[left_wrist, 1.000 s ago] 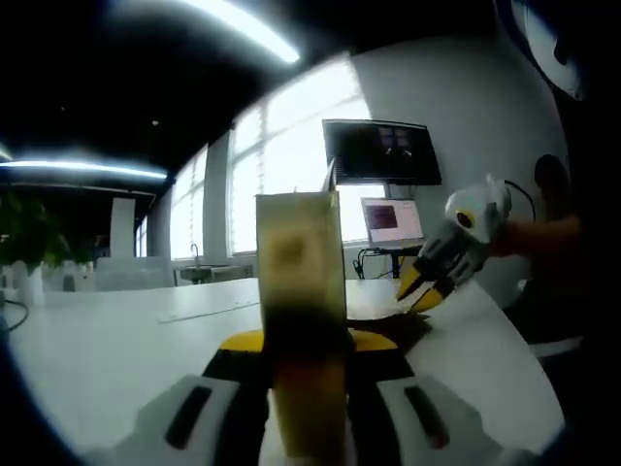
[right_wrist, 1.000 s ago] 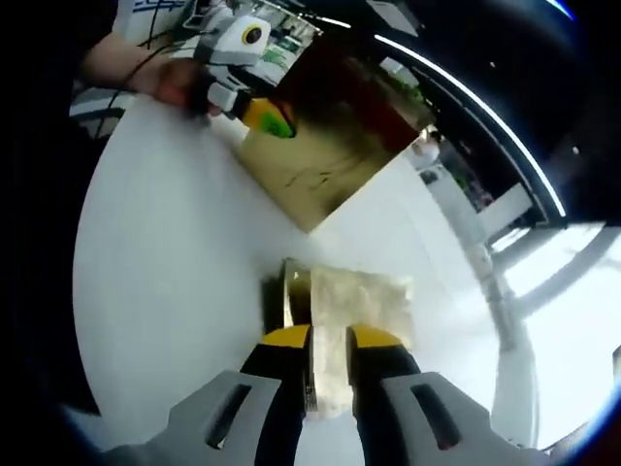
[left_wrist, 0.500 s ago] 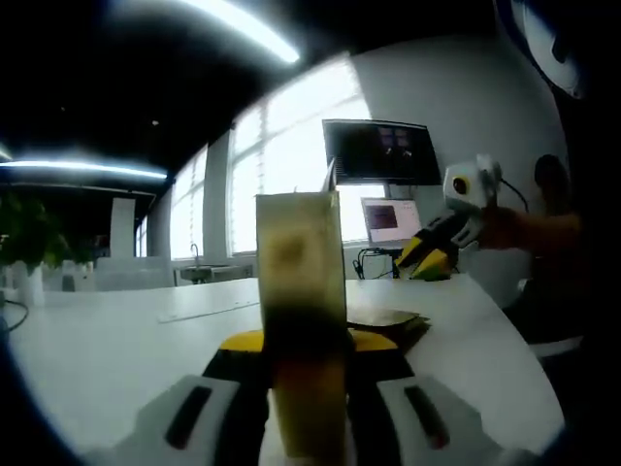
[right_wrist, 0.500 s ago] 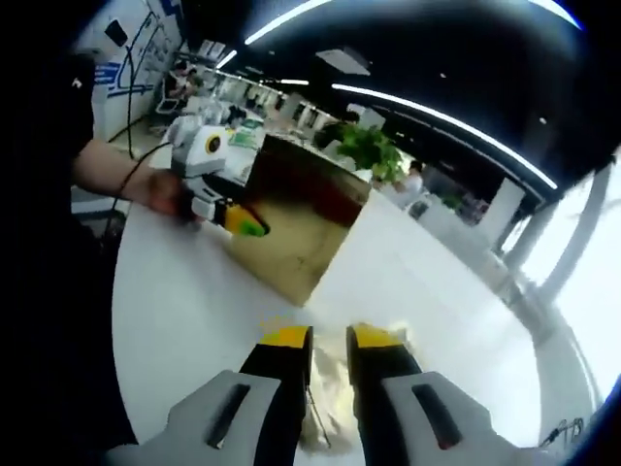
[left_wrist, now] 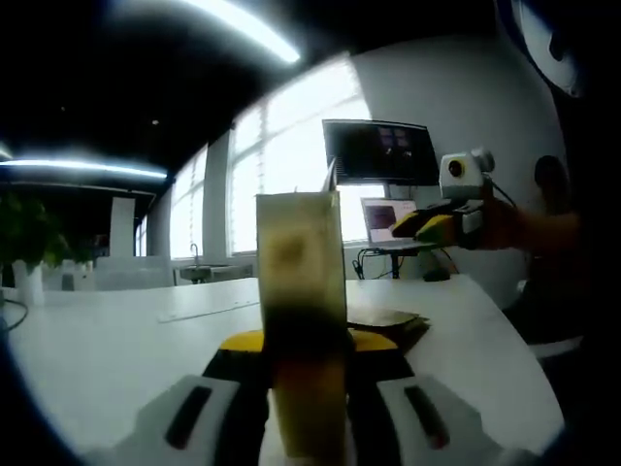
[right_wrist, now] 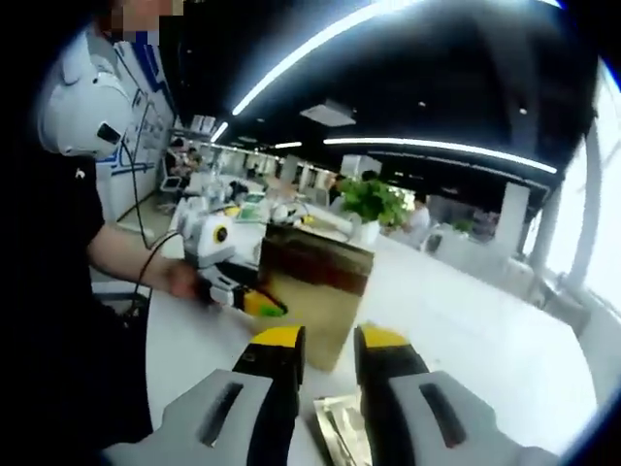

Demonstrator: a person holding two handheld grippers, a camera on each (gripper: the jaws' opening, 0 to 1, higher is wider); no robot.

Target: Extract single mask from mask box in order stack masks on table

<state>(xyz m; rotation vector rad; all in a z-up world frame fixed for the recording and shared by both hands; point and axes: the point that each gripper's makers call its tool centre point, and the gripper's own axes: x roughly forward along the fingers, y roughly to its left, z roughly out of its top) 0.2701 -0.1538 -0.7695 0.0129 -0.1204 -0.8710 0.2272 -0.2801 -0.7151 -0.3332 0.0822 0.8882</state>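
1. The white table runs wide under everything, and the mask box sits upright on it; I place the rest from that box.
2. The mask box, tan with a darker band, stands right between the left gripper's jaws, which are clamped on its sides. In the right gripper view the same box stands upright on the table top, just beyond the yellow jaw tips.
3. The left gripper reaches the box from the side where the person stands, its yellow-green tip touching the box wall; a hand grips its body.
4. The right gripper hangs in the air beside and above the box, well off the table. In its own view its jaws stand slightly apart with nothing between them.
5. A flat stack of wrapped masks lies on the table just behind the box; in the right gripper view one pale packet lies on the near side of the box, under the jaws.
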